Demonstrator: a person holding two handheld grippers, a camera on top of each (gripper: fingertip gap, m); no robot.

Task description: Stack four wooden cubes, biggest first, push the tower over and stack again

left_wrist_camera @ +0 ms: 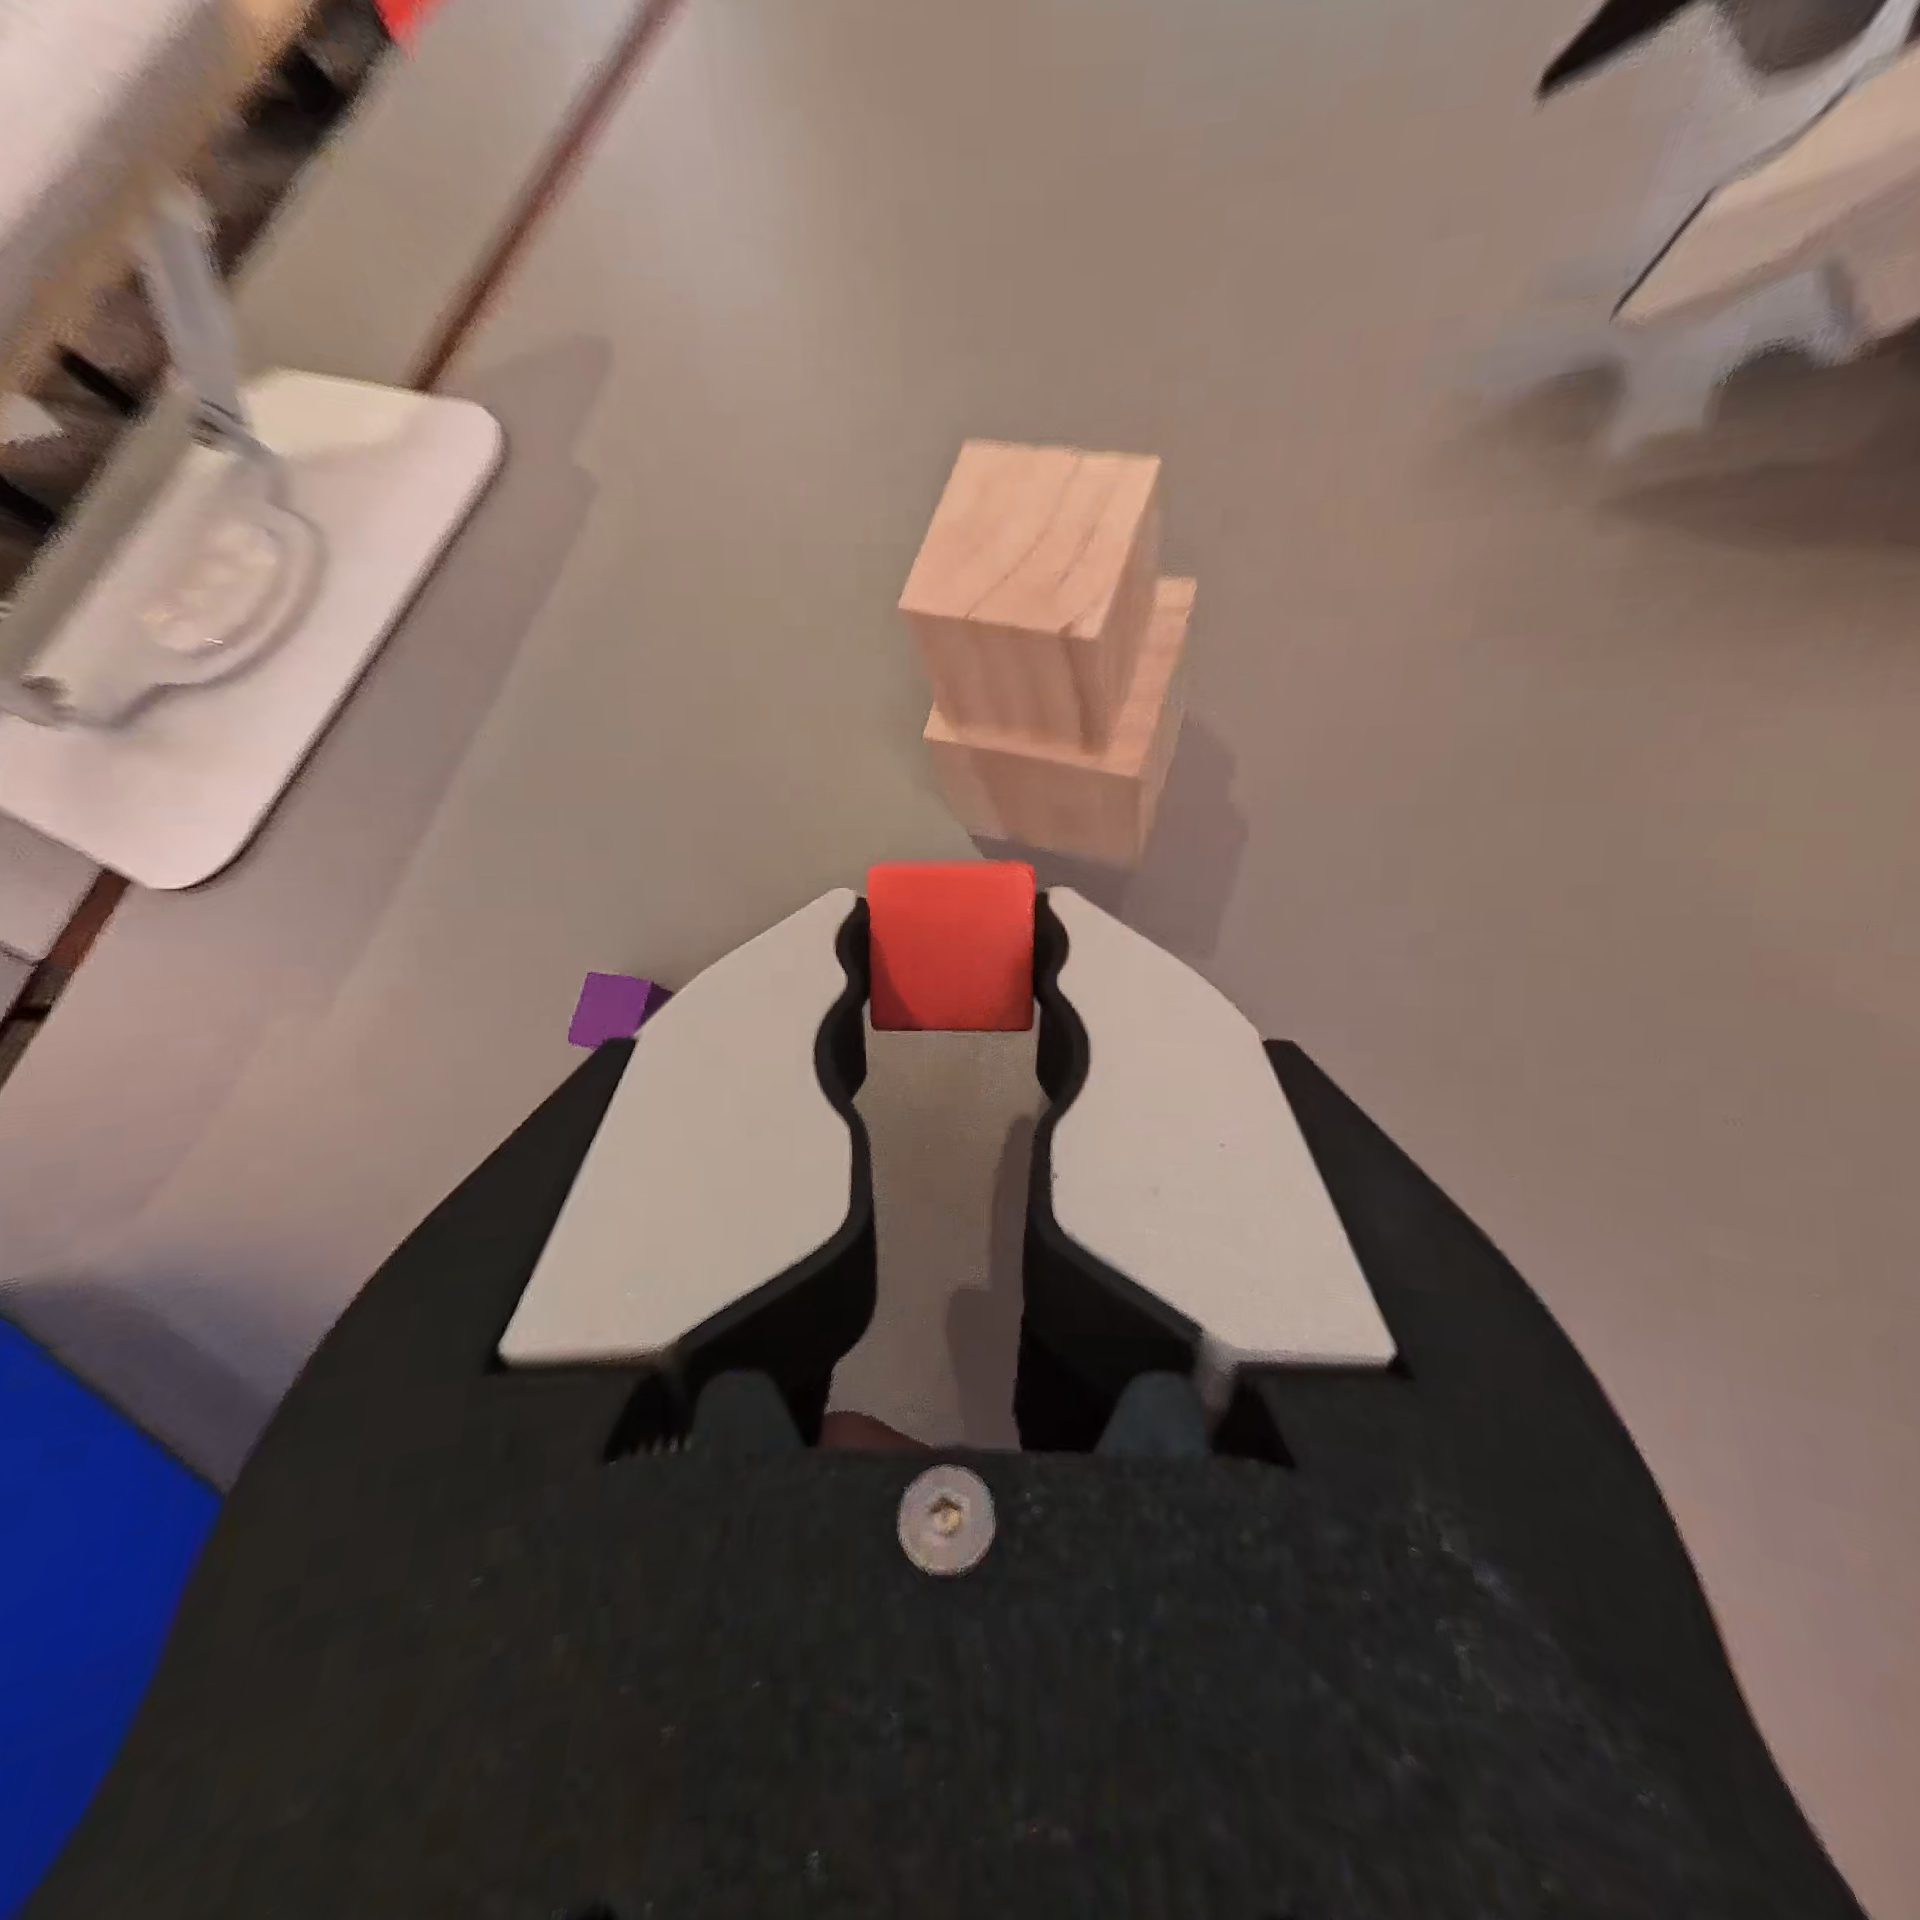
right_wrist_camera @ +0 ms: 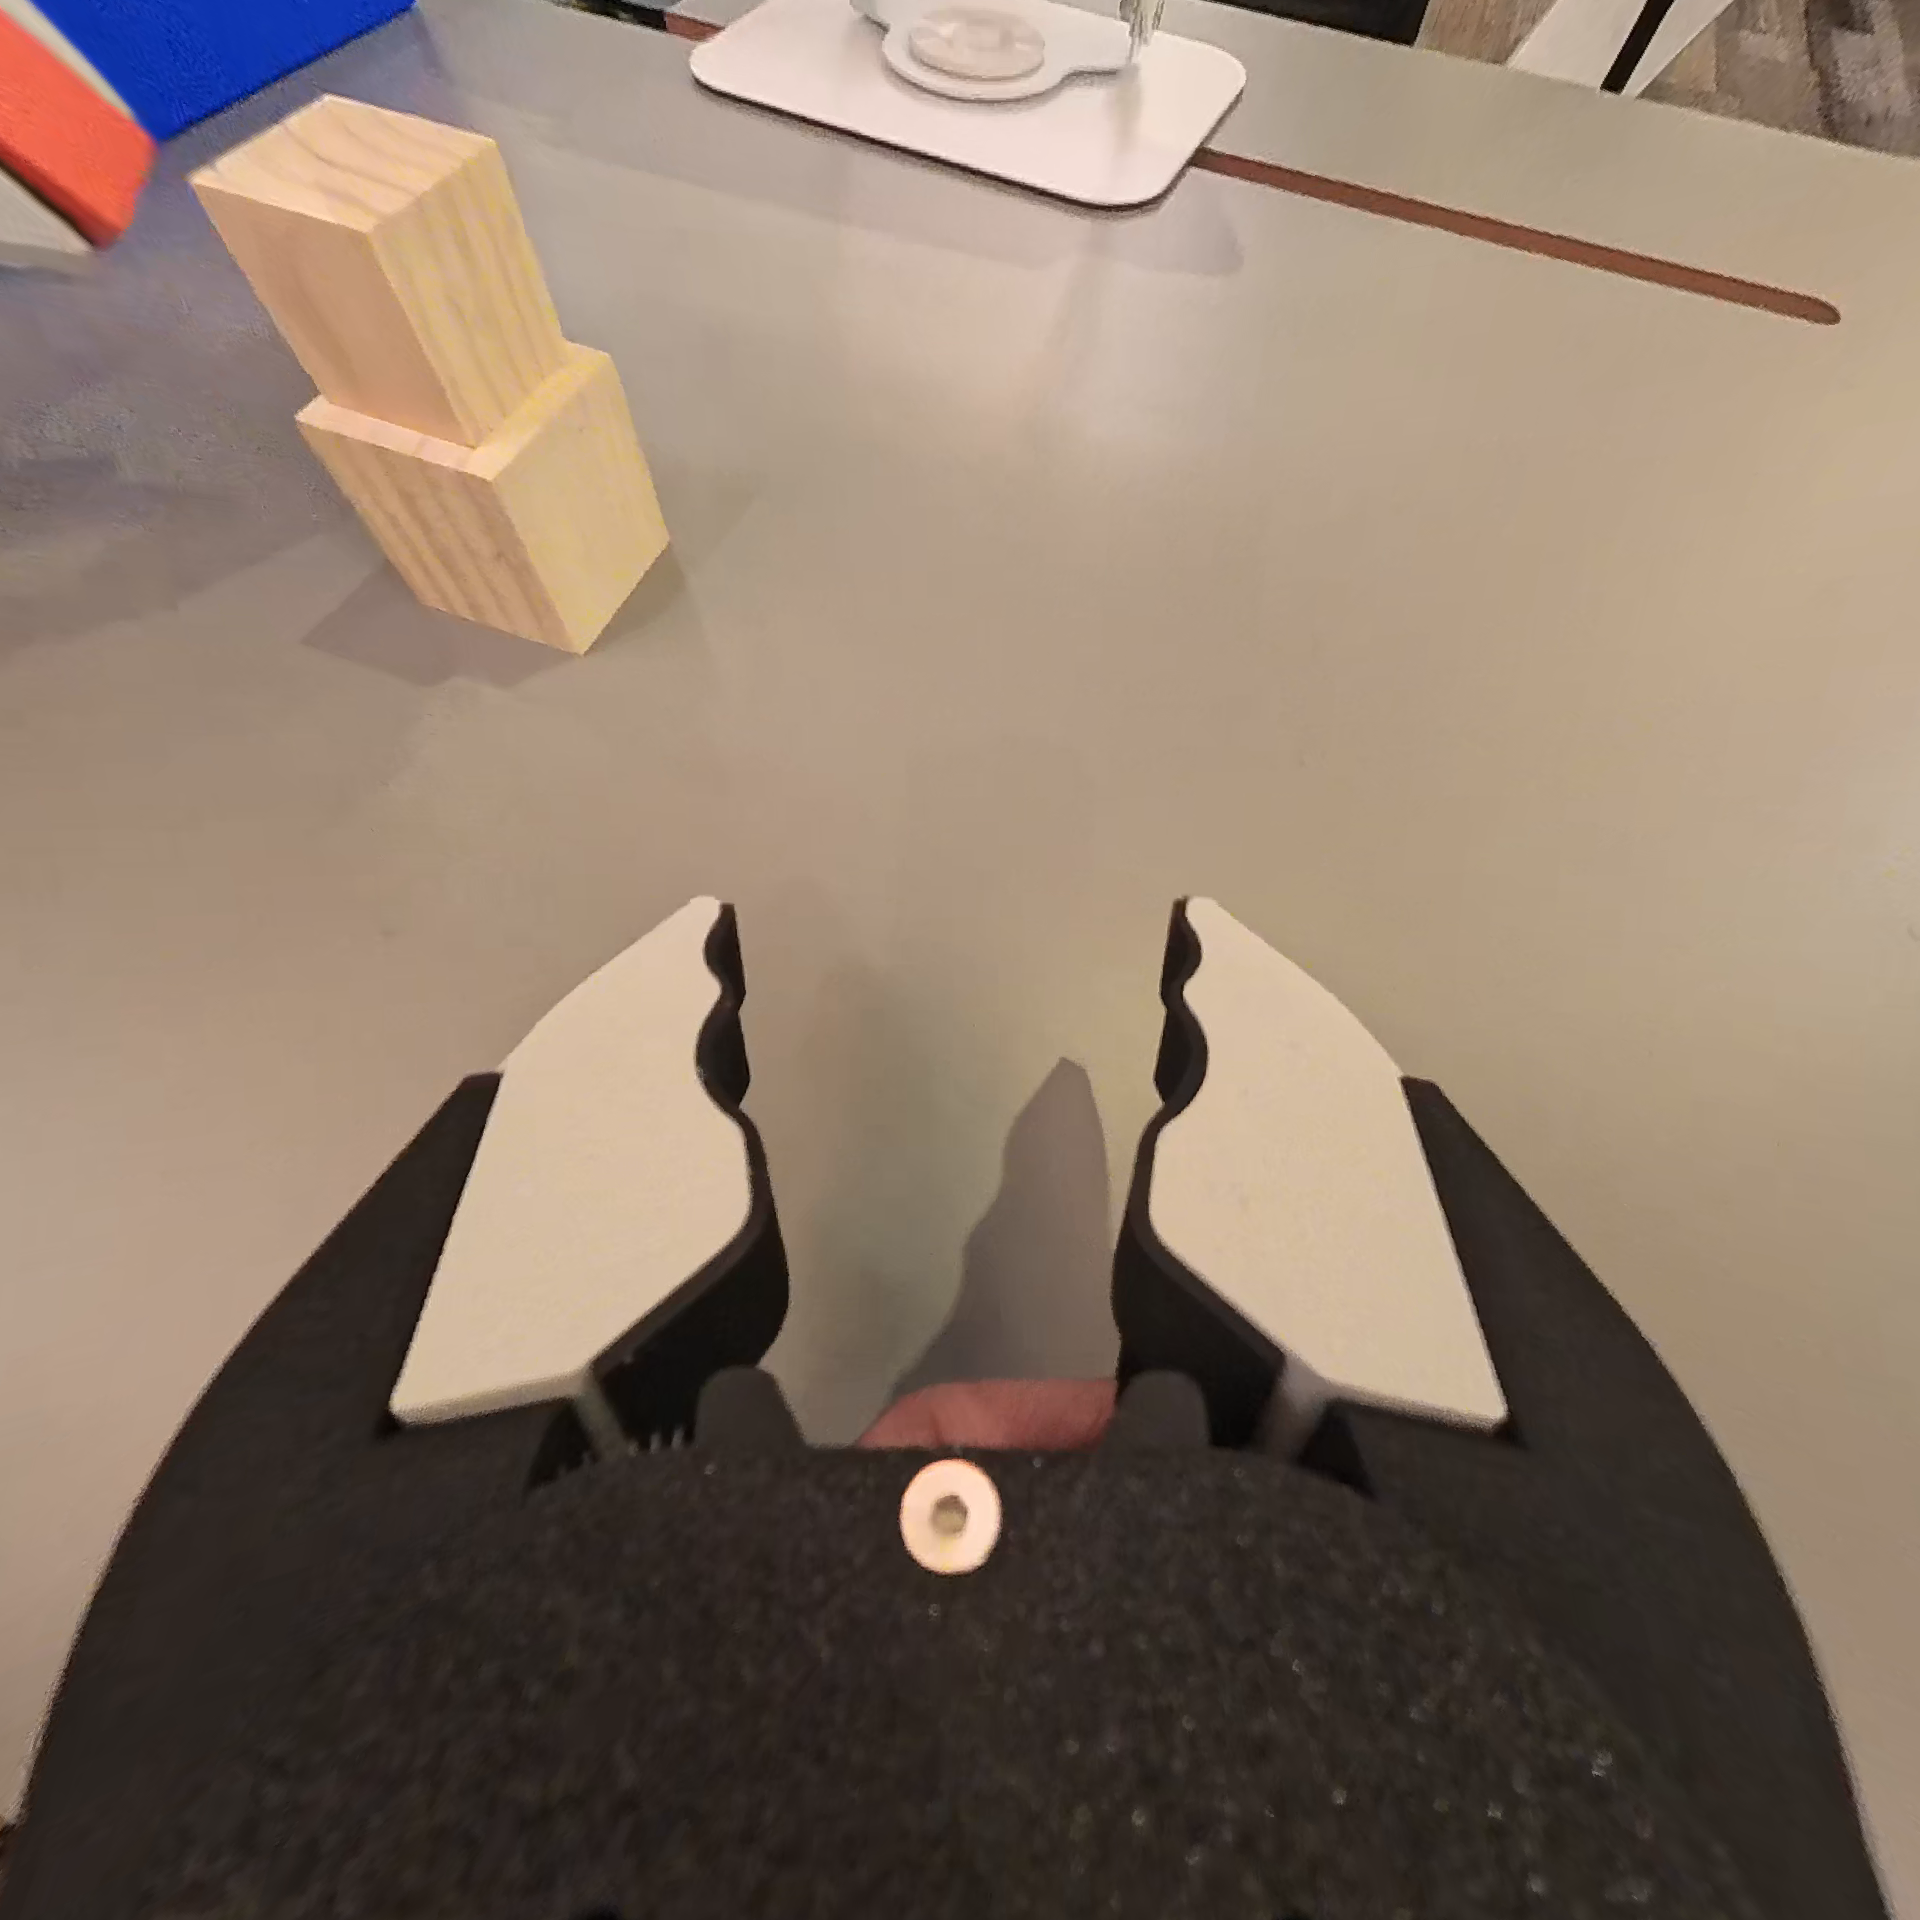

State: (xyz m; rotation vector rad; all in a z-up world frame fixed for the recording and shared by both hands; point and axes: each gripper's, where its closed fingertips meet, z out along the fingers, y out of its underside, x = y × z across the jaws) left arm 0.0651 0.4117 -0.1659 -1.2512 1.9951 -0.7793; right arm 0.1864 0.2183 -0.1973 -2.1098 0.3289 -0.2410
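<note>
Two plain wooden cubes stand stacked on the grey table: a smaller cube [left_wrist_camera: 1029, 582] on a bigger one [left_wrist_camera: 1049, 790], set slightly off-centre. My left gripper [left_wrist_camera: 951, 914] is shut on a red cube [left_wrist_camera: 951, 956] and holds it just in front of the stack, above the table. A small purple cube [left_wrist_camera: 613, 1008] lies on the table left of the left fingers. In the right wrist view the stack, upper cube [right_wrist_camera: 384, 270] on lower cube [right_wrist_camera: 499, 520], is at the upper left. My right gripper [right_wrist_camera: 956, 914] is open and empty, well right of the stack.
A white base plate [left_wrist_camera: 260, 644] with a clear stand sits at the far left of the table; it also shows in the right wrist view [right_wrist_camera: 977, 114]. A blue object [left_wrist_camera: 83, 1558] is near the left gripper. A brown slot [right_wrist_camera: 1507, 244] runs along the table.
</note>
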